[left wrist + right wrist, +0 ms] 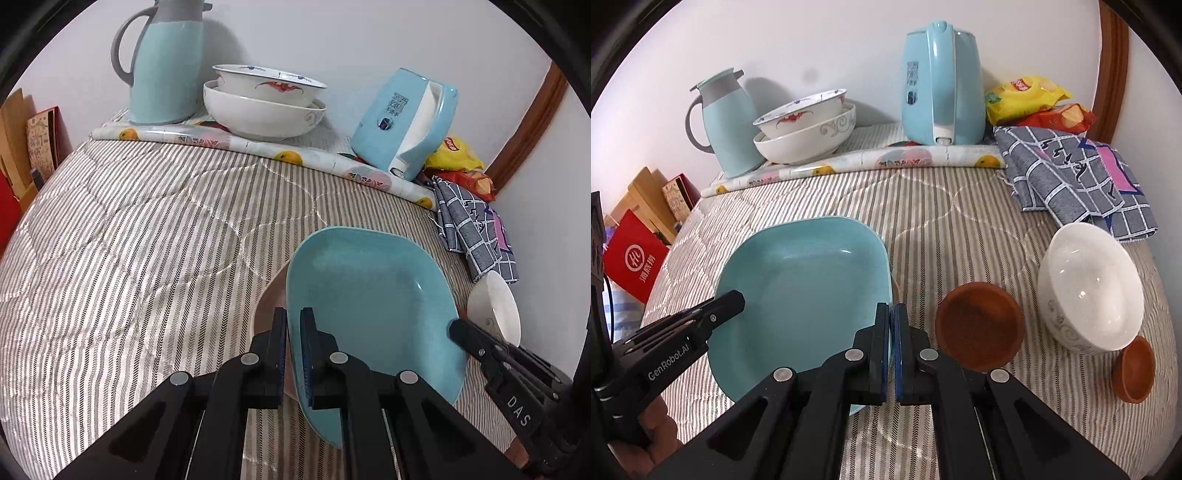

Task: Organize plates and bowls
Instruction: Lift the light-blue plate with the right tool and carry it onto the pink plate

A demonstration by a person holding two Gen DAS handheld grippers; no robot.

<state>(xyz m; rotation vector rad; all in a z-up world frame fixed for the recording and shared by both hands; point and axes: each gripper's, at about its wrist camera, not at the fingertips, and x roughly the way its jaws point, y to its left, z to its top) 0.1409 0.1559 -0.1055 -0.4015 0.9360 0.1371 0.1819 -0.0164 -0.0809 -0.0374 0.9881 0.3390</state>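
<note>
Left wrist view: left gripper (293,325) clamped on near rim of tilted square turquoise plate (369,295) above striped quilted tablecloth (147,240); right wrist view: right gripper (891,325) clamped on same plate's (801,291) right rim, beside brown wooden saucer (979,328) and white ceramic bowl (1089,288).

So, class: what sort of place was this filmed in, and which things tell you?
Probably a home: a quilted striped cover, a teal kettle and stacked bowls against the wall, snack packets beside them.
</note>
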